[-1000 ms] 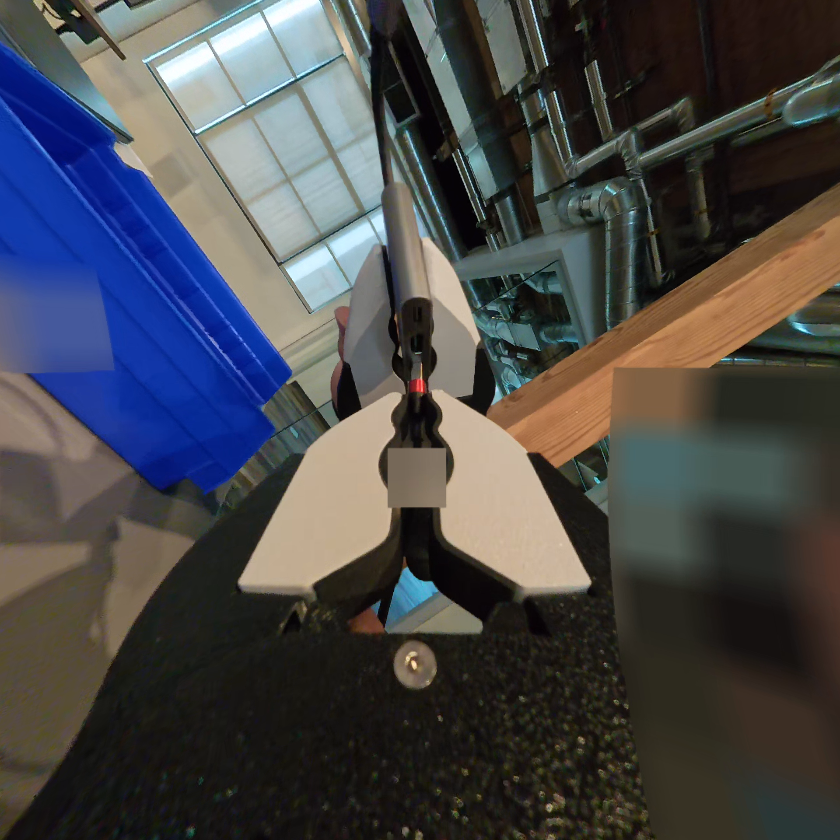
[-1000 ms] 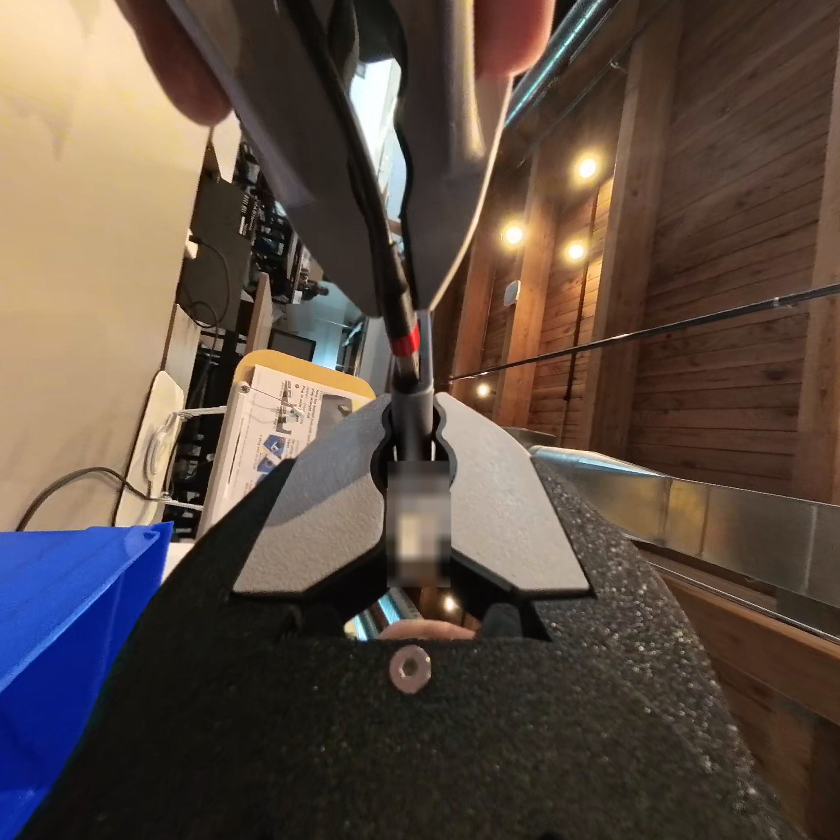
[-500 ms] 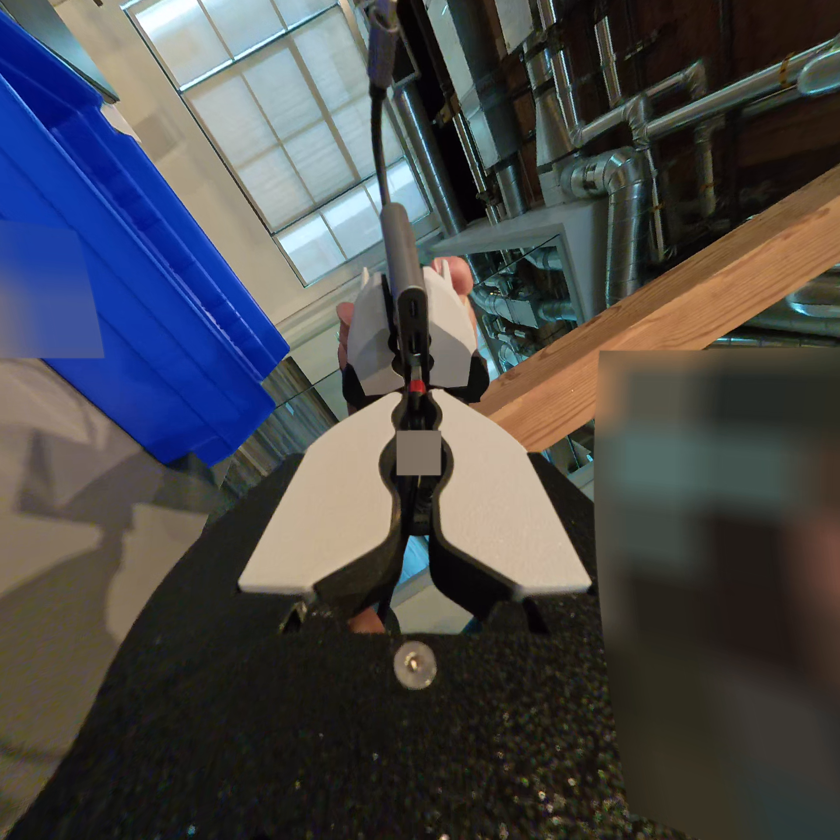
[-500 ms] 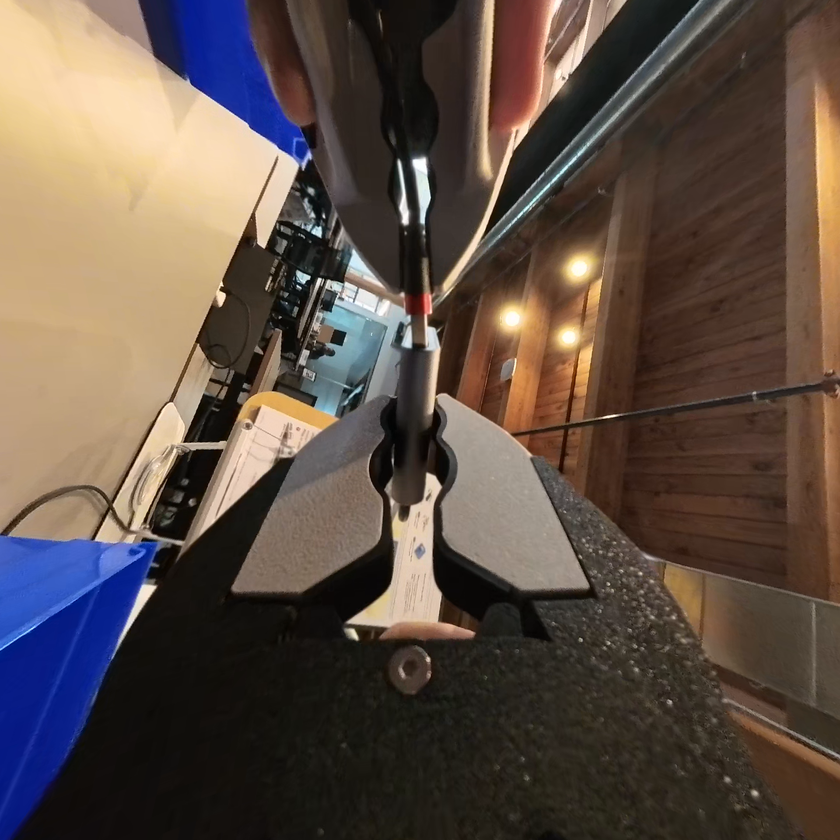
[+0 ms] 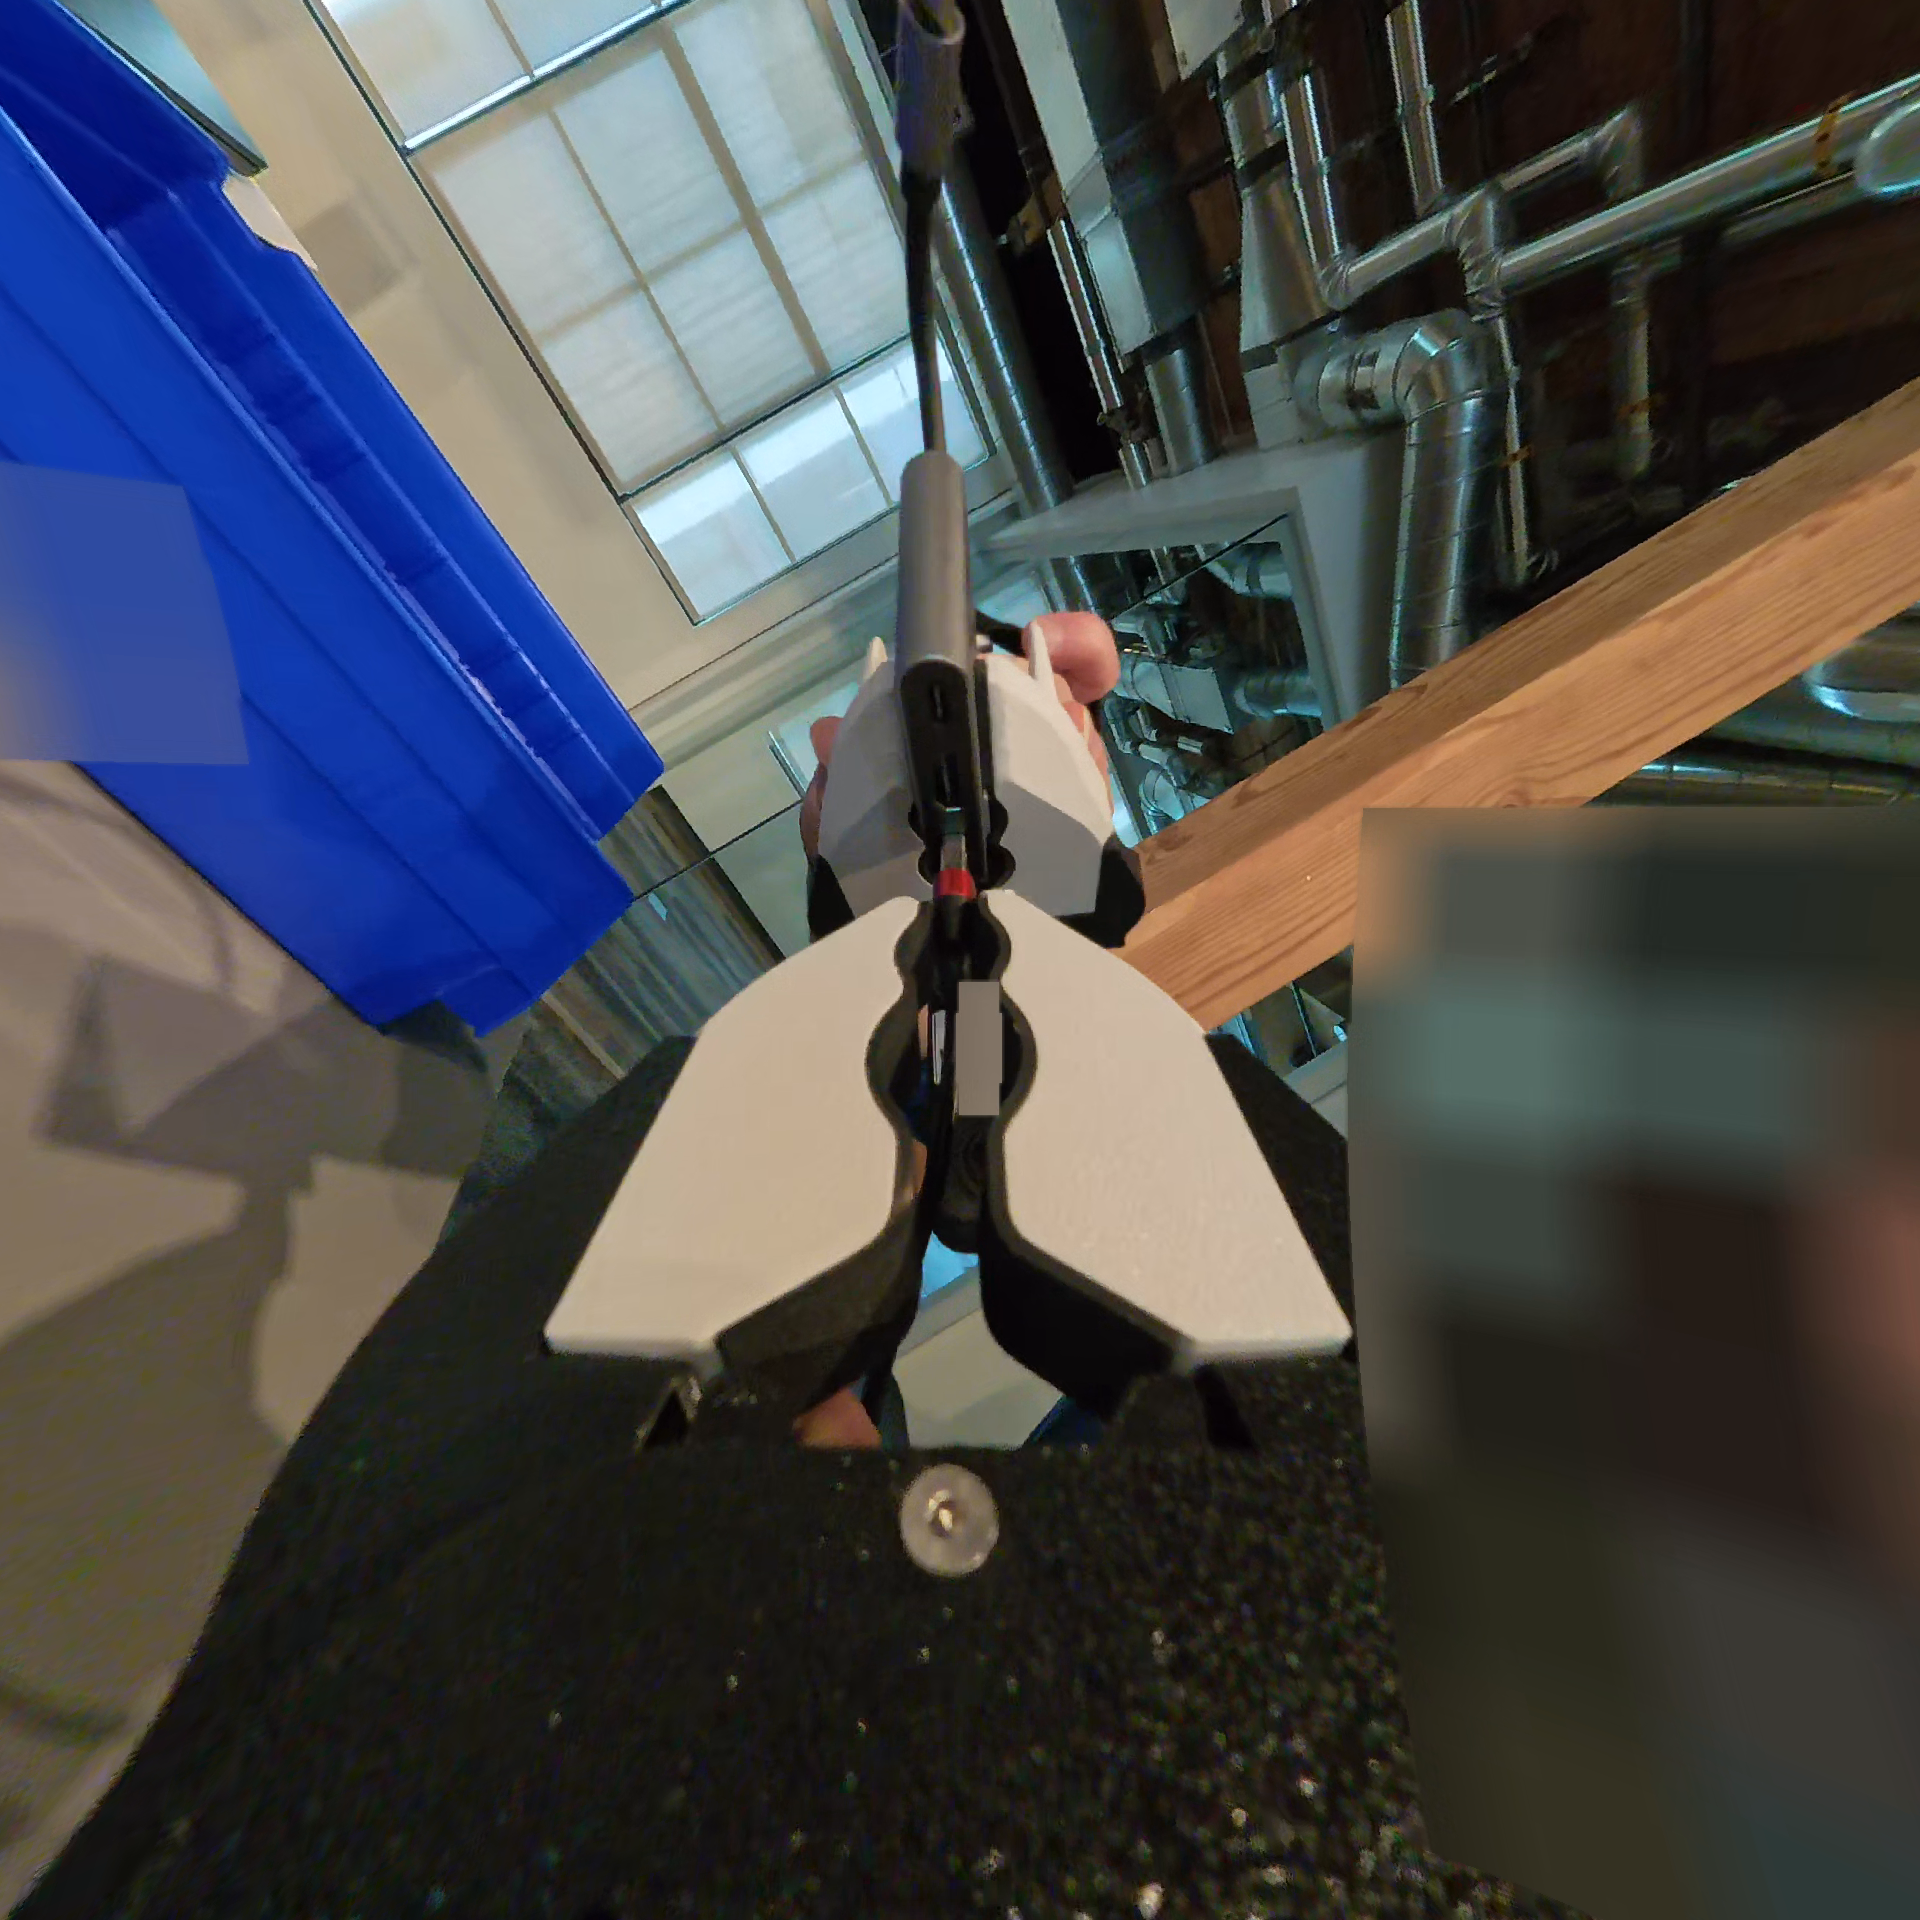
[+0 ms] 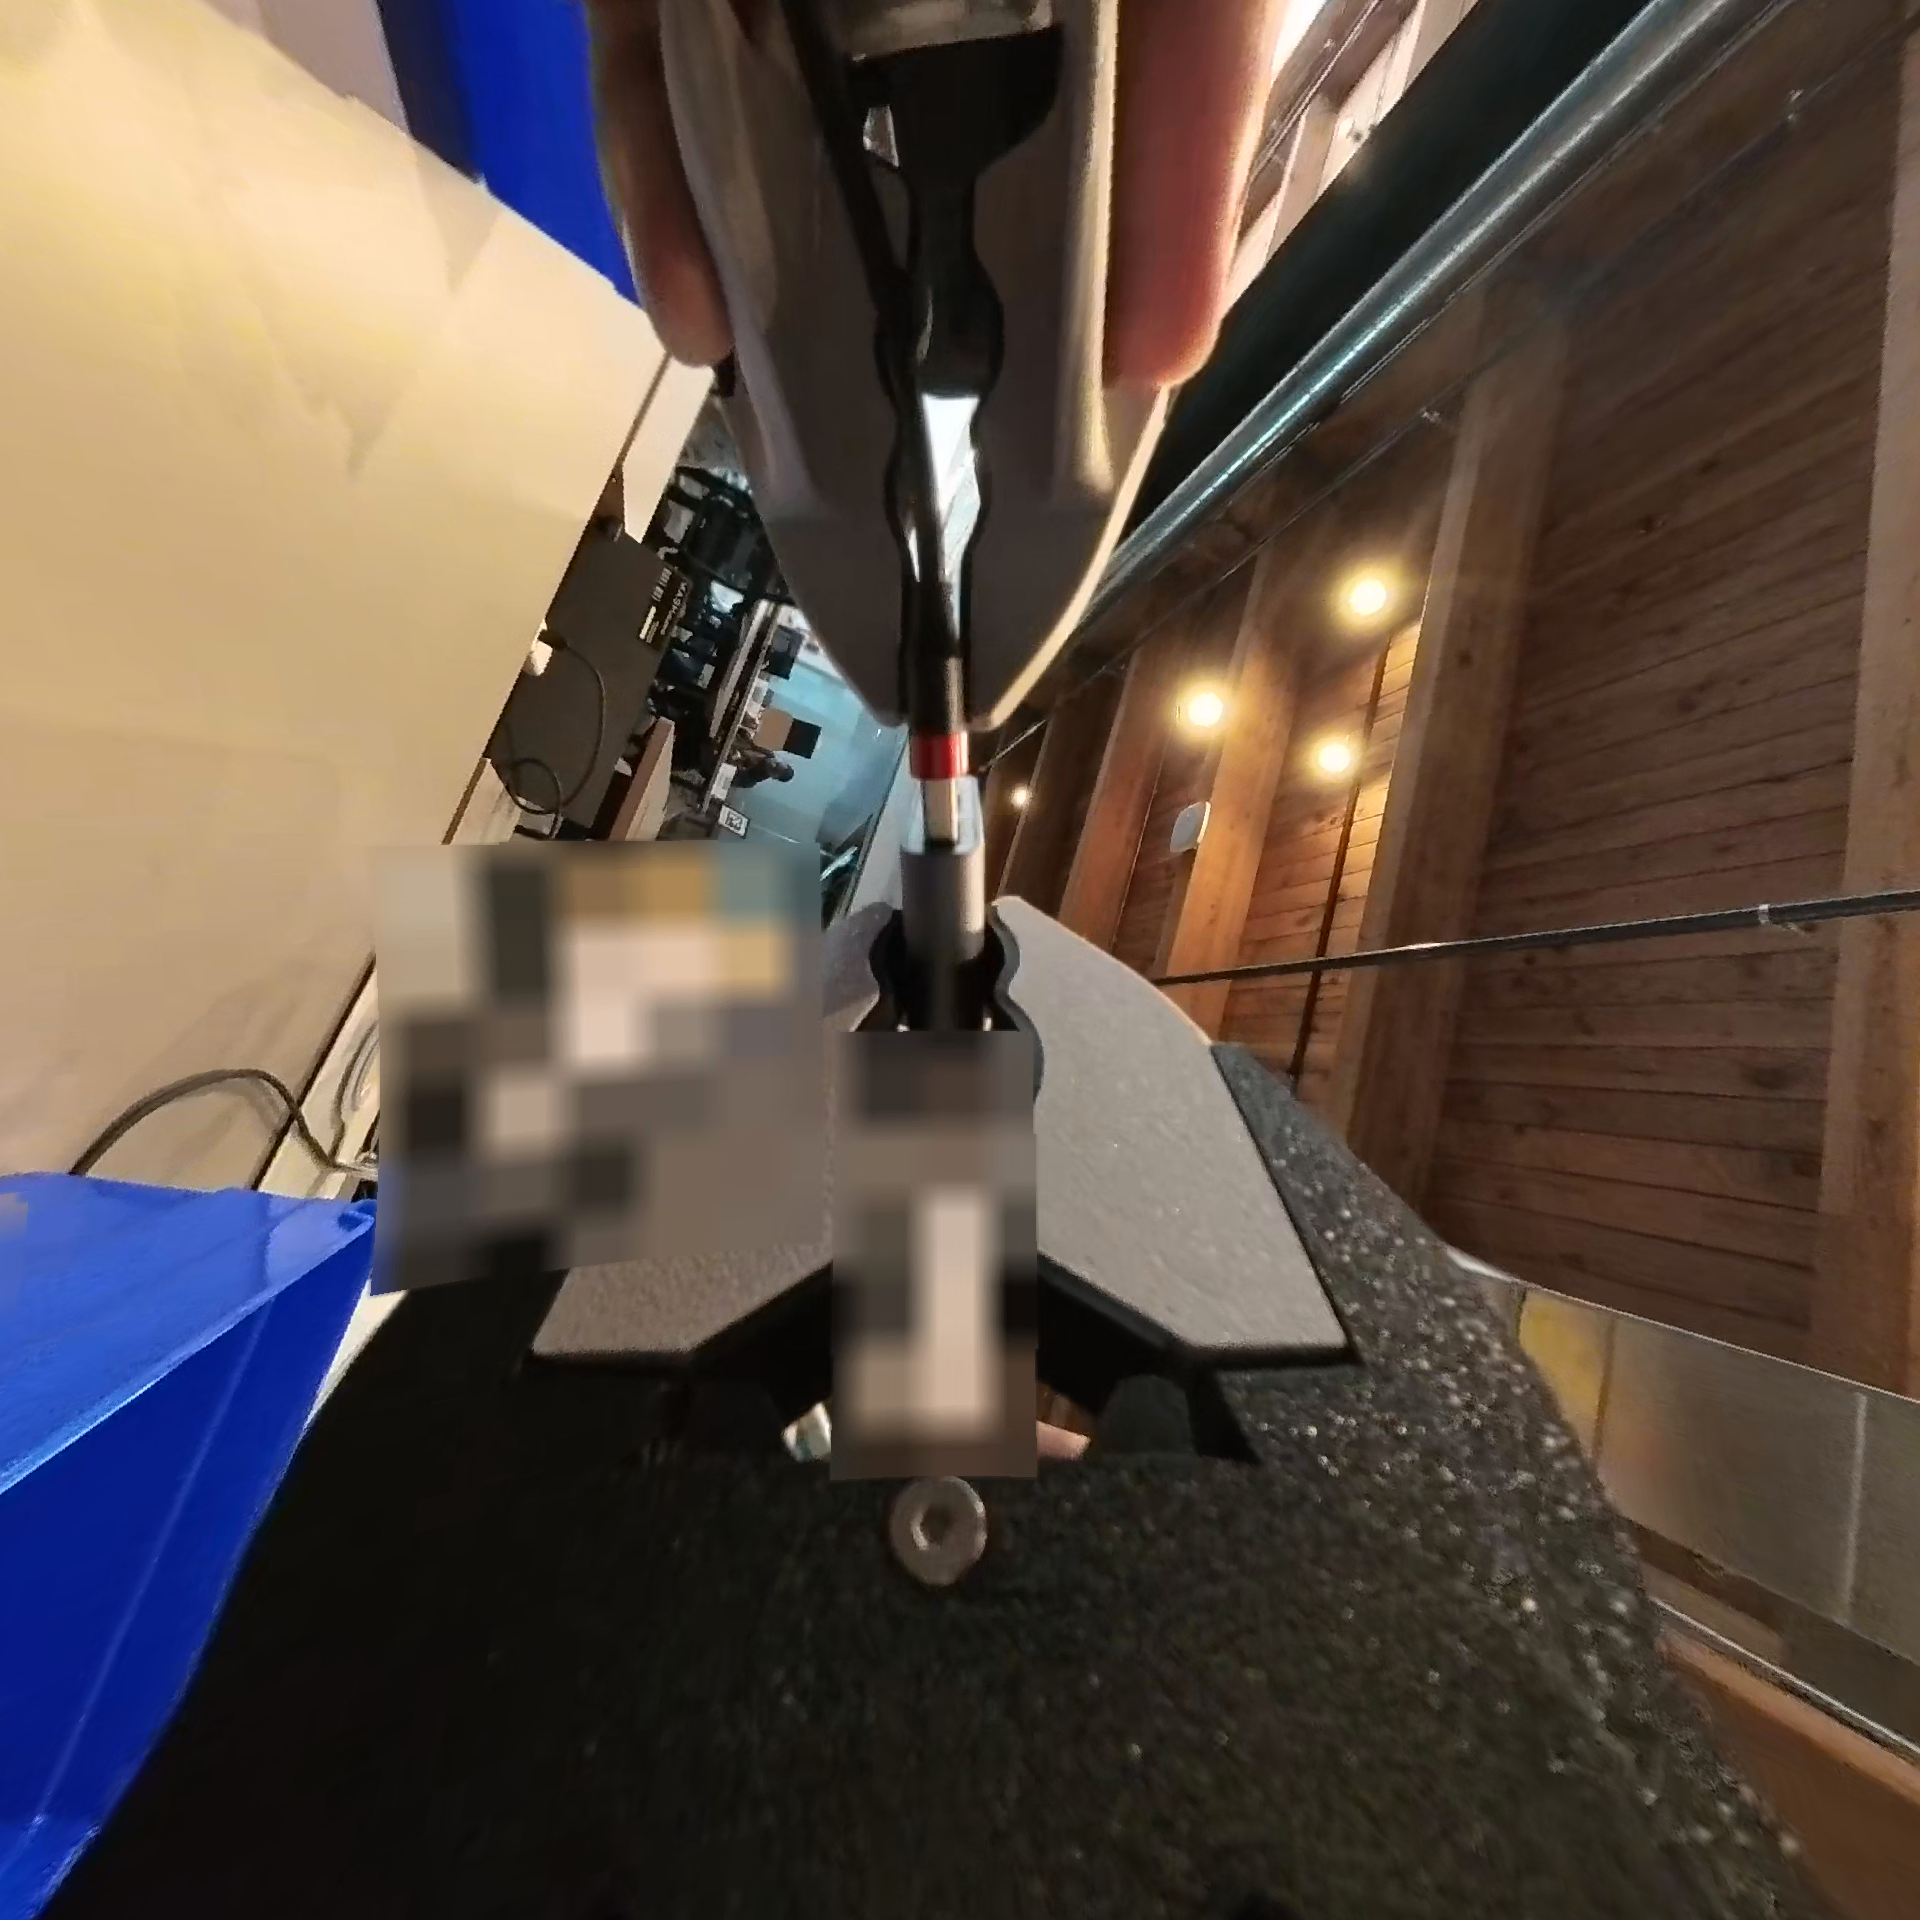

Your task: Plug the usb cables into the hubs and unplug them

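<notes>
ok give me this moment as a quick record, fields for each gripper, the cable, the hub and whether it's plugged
left gripper: shut on the usb cable, just behind its red-ringed plug
right gripper: shut on the grey hub
plug state: metal tip bare in the right wrist view, just short of the hub's end, not seated
alignment: plug and hub roughly in line, grippers facing each other
hub lead: black, rising from the hub's far end
background: blue bin, wooden beam
</notes>
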`<action>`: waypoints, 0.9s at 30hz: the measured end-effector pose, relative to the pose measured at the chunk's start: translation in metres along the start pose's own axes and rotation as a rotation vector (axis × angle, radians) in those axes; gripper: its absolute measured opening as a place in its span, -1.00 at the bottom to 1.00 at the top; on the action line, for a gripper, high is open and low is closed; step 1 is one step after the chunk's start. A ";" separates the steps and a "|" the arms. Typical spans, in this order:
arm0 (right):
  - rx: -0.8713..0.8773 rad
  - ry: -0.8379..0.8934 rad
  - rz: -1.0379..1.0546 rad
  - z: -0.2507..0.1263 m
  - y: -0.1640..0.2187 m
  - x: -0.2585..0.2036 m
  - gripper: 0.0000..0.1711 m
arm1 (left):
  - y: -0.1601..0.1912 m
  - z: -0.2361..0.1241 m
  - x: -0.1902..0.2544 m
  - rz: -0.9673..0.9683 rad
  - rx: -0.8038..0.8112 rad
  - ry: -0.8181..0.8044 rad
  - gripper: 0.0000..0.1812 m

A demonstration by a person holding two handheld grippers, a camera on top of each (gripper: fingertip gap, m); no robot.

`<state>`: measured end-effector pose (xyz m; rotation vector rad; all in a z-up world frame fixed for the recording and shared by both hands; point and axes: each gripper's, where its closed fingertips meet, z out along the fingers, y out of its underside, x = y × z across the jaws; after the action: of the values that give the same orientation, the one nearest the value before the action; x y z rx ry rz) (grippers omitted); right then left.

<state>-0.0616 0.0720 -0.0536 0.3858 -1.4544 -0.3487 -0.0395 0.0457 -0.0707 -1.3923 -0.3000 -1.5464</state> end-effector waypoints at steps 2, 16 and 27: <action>-0.025 0.003 0.010 0.001 0.002 0.001 -0.88 | -0.001 0.001 0.001 0.004 0.012 -0.003 -0.94; -0.004 -0.040 0.083 0.005 -0.003 -0.008 -0.87 | 0.001 -0.005 -0.003 -0.017 -0.017 0.054 -0.93; 0.015 -0.047 0.101 0.007 -0.006 -0.011 -0.86 | -0.001 -0.012 0.000 -0.005 -0.034 0.083 -0.80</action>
<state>-0.0696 0.0714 -0.0651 0.3169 -1.5175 -0.2672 -0.0472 0.0374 -0.0736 -1.3504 -0.2282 -1.6152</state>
